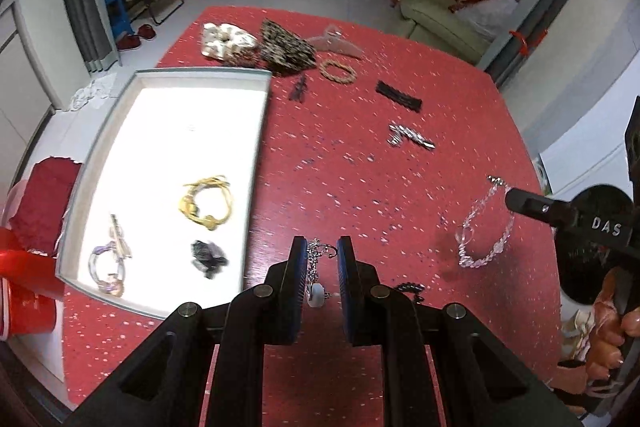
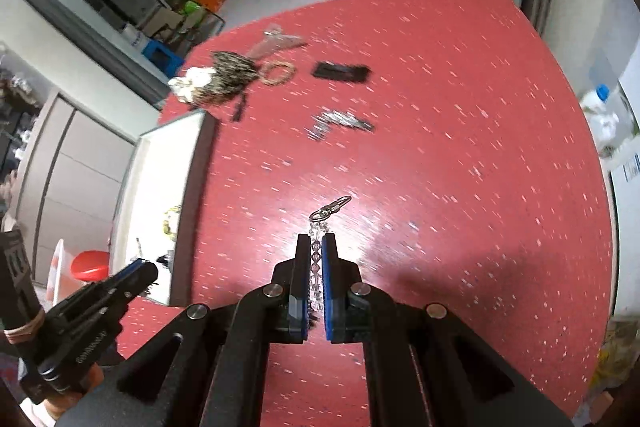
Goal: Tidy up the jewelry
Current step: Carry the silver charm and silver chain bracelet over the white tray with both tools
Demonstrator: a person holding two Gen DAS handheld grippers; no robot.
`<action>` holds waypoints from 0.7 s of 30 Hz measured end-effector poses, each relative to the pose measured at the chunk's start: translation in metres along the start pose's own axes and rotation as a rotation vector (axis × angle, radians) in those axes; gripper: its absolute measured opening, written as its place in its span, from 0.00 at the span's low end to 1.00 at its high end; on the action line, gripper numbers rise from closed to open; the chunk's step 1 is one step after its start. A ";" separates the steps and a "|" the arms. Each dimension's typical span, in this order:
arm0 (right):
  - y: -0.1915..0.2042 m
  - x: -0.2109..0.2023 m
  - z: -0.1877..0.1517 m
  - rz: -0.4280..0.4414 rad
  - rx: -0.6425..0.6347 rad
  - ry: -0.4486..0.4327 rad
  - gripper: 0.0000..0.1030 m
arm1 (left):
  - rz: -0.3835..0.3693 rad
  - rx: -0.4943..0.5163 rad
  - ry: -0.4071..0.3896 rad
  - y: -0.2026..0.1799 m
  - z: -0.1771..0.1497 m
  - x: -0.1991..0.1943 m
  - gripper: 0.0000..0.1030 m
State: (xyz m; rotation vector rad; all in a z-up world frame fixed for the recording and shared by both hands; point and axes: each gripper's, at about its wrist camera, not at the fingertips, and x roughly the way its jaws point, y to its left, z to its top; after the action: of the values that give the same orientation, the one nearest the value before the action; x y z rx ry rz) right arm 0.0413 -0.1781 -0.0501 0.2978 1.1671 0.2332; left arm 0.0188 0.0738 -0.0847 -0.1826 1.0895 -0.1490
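**Both grippers carry chains above the red surface**

We see our left gripper [image 1: 322, 251] pinching a silver chain with a small white bead [image 1: 317, 273]; the chain hangs between its blue-padded fingers [image 1: 347, 267], above the red speckled surface [image 1: 360, 187]. Our right gripper [image 2: 316, 247] is pressed together on a clear crystal bead bracelet with a metal ring clasp [image 2: 320, 227], whose clasp sticks out past the fingertips. In the left wrist view this bracelet dangles as a loop from the right gripper's tip, off the surface.

To the left lies the shallow white rectangular tray [image 1: 260, 115], holding a yellow cord bracelet [image 1: 206, 201], a small black piece [image 1: 208, 257] and a pale lilac ring-shaped piece [image 1: 106, 267]. Farther away on the surface rest a white scrunchie [image 1: 226, 41], a dark patterned fabric piece [image 1: 286, 47], a braided tan bracelet [image 1: 338, 71], a black hair clip [image 1: 399, 96] and a silver clip [image 1: 410, 137].
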 end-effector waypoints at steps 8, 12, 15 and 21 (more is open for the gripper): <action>0.070 0.004 0.026 0.074 -0.131 -0.028 0.05 | 0.066 -0.056 -0.054 0.051 0.010 -0.017 0.16; 0.109 0.013 0.039 0.118 -0.199 -0.036 0.05 | 0.106 -0.092 -0.072 0.080 0.015 -0.019 0.16; 0.135 0.022 0.045 0.150 -0.244 -0.037 0.05 | 0.132 -0.127 -0.084 0.105 0.020 -0.017 0.16; 0.190 0.054 0.056 0.224 -0.330 -0.011 0.05 | 0.170 -0.163 -0.101 0.139 0.029 -0.007 0.16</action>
State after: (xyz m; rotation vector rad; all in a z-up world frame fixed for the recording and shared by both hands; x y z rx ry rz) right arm 0.1079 0.0113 -0.0104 0.1378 1.0644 0.6124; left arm 0.0458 0.2128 -0.0967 -0.2407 1.0116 0.1009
